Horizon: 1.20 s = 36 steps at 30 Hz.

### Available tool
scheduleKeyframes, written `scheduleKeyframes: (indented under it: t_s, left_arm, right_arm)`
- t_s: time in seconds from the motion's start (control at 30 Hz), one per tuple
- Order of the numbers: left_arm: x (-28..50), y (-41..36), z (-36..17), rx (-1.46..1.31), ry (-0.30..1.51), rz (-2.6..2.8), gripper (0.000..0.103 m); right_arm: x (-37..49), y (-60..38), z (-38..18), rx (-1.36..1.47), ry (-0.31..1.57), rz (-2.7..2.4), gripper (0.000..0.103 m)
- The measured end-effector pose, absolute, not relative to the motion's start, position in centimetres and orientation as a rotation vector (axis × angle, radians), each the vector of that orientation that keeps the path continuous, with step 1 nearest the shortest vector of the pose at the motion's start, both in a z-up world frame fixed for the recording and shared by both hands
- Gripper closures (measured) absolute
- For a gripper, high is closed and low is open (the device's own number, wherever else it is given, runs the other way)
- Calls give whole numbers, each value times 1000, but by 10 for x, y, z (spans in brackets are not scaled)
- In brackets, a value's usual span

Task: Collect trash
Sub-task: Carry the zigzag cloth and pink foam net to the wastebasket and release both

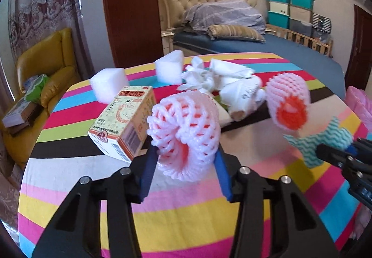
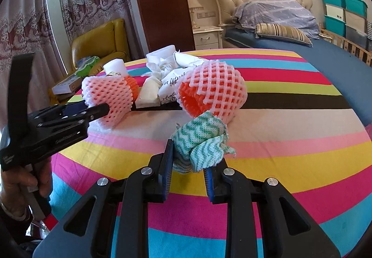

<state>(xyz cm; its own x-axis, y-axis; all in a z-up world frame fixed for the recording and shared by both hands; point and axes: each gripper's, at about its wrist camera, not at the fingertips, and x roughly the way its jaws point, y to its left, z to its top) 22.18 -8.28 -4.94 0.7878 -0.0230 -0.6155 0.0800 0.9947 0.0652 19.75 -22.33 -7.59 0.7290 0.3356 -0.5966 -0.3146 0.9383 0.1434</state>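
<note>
Left tongs clamped on a pink foam net, right tongs on a green-white rag, both above the striped counter. Keep both grips firm and lift clear, avoiding the second foam net just beyond the rag.

My left gripper sits low at six o'clock in its own camera, blue pads pressed in on a pink foam net. My right gripper likewise pinches a crumpled green-white cloth between its pads. From the right camera, my left hand grips the left handle at eight o'clock, tool pointing toward three.
</note>
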Motion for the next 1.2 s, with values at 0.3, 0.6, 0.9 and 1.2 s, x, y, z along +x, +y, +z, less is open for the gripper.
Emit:
scheduleKeyframes:
  t_s: [0.3,0.6,0.9,1.2]
  left_arm:
    - [180,-93,-44,74,590,-105,58]
    - [156,-108,-27,43,486,-139,57]
    - [143,-135,-14,82,405,-189,56]
    - [147,-177,-2,144,373,-269,56]
  right_arm:
    - [188,-222,-73,14,642,347,79]
    - [173,-228,-60,-28,579,314,79]
    - [156,-251,-40,-47,487,252,79]
    - [147,-286,-29,-17,437,185,79]
